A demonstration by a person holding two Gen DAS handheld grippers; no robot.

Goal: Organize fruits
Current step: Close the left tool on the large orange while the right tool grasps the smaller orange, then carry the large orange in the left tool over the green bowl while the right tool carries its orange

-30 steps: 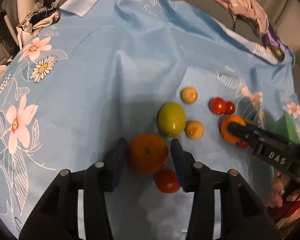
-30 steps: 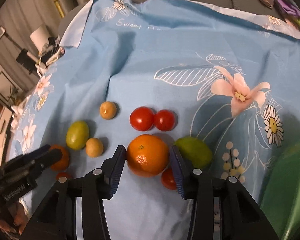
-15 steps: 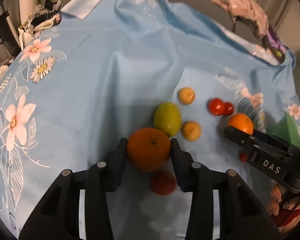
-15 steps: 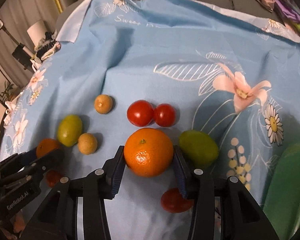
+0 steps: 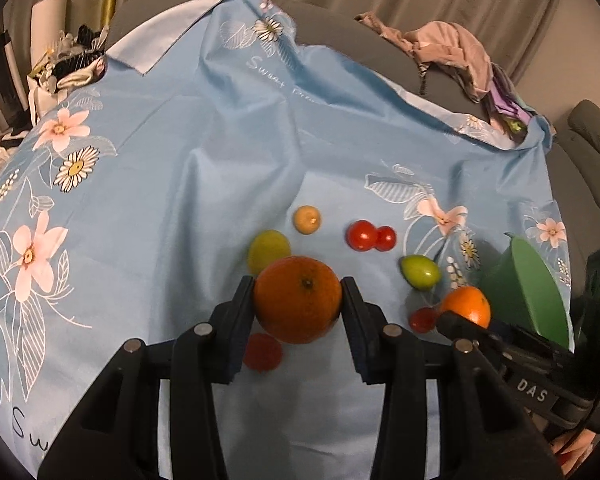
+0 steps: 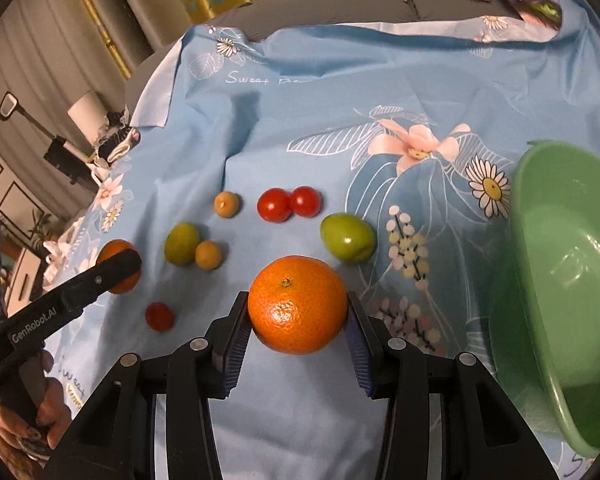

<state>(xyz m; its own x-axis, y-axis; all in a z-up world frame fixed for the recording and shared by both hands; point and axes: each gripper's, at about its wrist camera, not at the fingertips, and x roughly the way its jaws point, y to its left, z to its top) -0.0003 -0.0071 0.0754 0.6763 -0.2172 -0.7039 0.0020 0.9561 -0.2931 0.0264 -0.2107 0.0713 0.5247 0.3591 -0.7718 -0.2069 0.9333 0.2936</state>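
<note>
My left gripper (image 5: 298, 300) is shut on an orange (image 5: 297, 299) and holds it above the blue floral cloth (image 5: 180, 152). My right gripper (image 6: 296, 310) is shut on a second orange (image 6: 297, 305), also lifted; it shows in the left wrist view (image 5: 466, 306). On the cloth lie two red tomatoes (image 6: 288, 204), two green fruits (image 6: 347, 237) (image 6: 181, 243), two small tan fruits (image 6: 227, 204) (image 6: 208, 255) and a small red tomato (image 6: 159, 316). A green bowl (image 6: 560, 280) stands at the right.
A pile of clothes (image 5: 456, 56) lies on the grey sofa behind the cloth. Clutter (image 5: 68, 68) sits at the far left edge. The person's hand (image 6: 16, 432) holds the left gripper at the lower left of the right wrist view.
Both grippers have closed on their oranges and lifted them off the cloth. The right one has moved toward the green bowl, which has come into view.
</note>
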